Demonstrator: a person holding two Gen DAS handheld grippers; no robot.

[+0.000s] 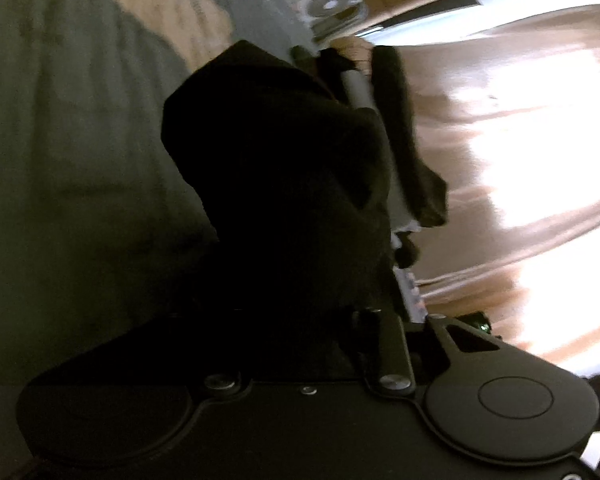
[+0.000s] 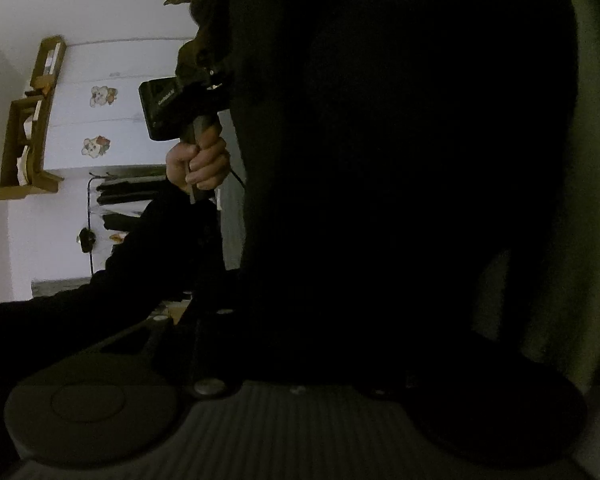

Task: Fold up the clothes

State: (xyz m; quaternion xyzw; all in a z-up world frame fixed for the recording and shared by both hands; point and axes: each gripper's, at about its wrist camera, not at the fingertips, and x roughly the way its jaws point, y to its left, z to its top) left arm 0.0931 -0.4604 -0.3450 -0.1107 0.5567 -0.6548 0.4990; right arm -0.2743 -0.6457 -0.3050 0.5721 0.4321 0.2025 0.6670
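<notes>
**Dark garment lifted between both grippers**

Grey-green bed cover [image 1: 60, 140] lies left, beneath the black garment [image 1: 268, 184]. Left gripper [image 2: 168, 108] and right gripper [image 1: 356, 80] face each other; cloth hides their fingers, grip unconfirmed. Garment apparently raised for folding.

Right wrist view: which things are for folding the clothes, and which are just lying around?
For the job: dark garment; left gripper, pinching its edge; hand holding that gripper.

Just lying about: wooden shelves; white cupboard with teddy stickers.
</notes>
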